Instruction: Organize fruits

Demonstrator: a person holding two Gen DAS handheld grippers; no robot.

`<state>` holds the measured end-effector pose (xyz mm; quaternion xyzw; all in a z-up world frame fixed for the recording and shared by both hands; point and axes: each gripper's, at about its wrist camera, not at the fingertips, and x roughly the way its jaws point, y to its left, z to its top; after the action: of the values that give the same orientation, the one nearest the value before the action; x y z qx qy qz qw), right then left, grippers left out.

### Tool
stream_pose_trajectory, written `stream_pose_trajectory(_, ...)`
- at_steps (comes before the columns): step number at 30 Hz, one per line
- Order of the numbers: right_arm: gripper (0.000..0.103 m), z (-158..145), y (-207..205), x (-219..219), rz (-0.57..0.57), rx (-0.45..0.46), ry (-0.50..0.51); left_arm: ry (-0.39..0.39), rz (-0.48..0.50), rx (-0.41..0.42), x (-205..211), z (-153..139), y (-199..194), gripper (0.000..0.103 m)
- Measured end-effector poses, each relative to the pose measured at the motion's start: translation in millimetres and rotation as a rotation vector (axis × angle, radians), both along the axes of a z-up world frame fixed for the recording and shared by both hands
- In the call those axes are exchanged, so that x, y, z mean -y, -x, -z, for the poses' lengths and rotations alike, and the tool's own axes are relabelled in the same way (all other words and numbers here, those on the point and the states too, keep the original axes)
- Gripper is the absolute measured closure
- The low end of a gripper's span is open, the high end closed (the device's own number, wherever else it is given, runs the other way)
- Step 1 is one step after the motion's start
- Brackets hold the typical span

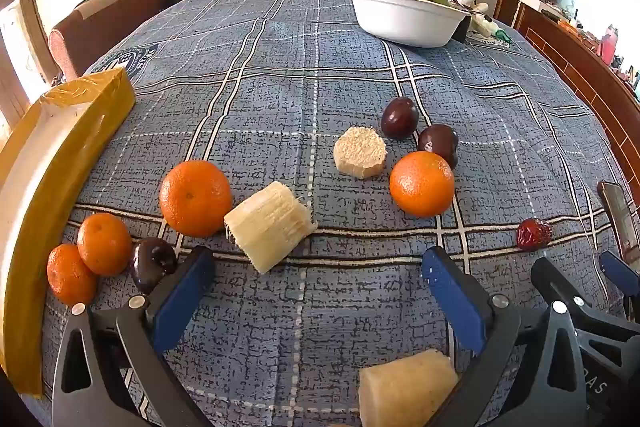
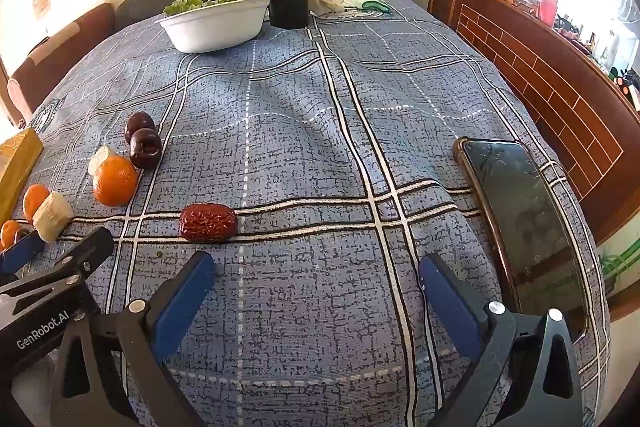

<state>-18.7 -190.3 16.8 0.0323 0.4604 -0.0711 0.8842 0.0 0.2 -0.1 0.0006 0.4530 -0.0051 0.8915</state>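
The table (image 1: 304,75), covered with a blue plaid cloth, carried all items. A yellow box (image 1: 44,163) lay along the left edge. A white bowl (image 1: 404,19) of greens stood near the far edge, with a black container (image 2: 289,10) just beside it on its right. A phone (image 2: 524,223) lay screen-up along the right edge.

The left gripper (image 1: 316,271) hovered over the near edge, fingers spread wide and holding nothing. The right gripper (image 2: 316,271) hovered over the near edge toward the right, fingers likewise spread wide and empty.

Fruit lay in two groups. Left group, near the box: a large orange (image 1: 195,198), touching a cane piece (image 1: 271,225) on its right; two small oranges (image 1: 86,261) touching each other close to the box; a dark plum (image 1: 153,263) just beside them and near the left gripper's left finger (image 1: 182,297).

Centre group: a second orange (image 1: 422,183), a cane disc (image 1: 360,152) to its left, and two plums (image 1: 418,133) behind it, the nearer one touching the orange.

A further cane piece (image 1: 406,387) lay at the near edge between the left gripper's fingers. A red date (image 2: 208,222) lay alone, just ahead of the right gripper's left finger (image 2: 182,301), well apart from the phone.
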Motion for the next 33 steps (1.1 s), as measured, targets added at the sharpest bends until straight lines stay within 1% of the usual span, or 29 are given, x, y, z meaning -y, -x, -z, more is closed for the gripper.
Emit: stream_pose_trajectory(33,0.0,-0.1,0.5,0.0,0.0,0.001,-0.002,-0.008,0.0,0.001,-3.1,-1.0,1.3,0.0)
